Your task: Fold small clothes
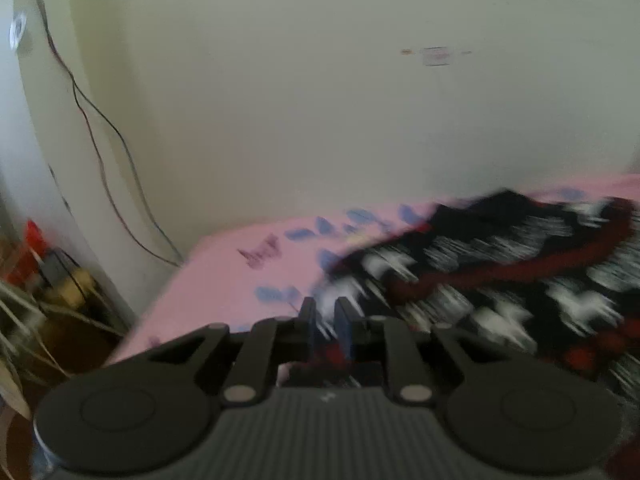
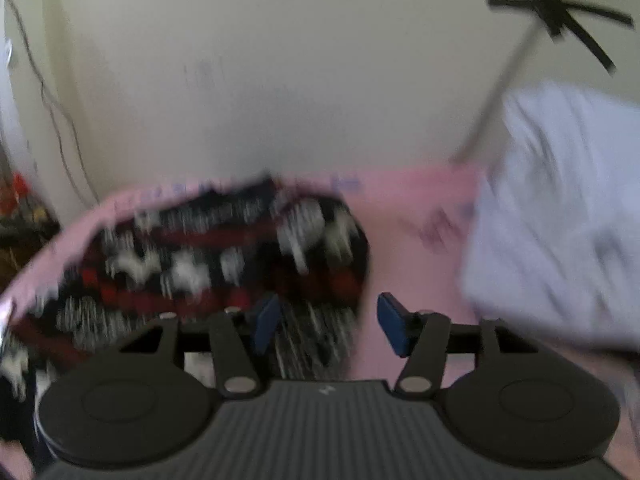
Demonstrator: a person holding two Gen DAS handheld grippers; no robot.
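A black, white and red patterned knit garment (image 1: 500,272) lies on a pink bed sheet (image 1: 224,272); both views are motion-blurred. My left gripper (image 1: 326,320) is shut on the garment's near left edge, cloth pinched between its blue pads. In the right wrist view the same garment (image 2: 224,256) spreads left and centre. My right gripper (image 2: 328,320) is open, its fingers standing wide apart over the garment's right edge, holding nothing.
A pale lilac cloth pile (image 2: 560,216) lies on the sheet (image 2: 416,216) at the right. A cream wall (image 1: 320,100) stands behind the bed. Cables (image 1: 104,152) hang at the left above cluttered items (image 1: 44,272) beside the bed.
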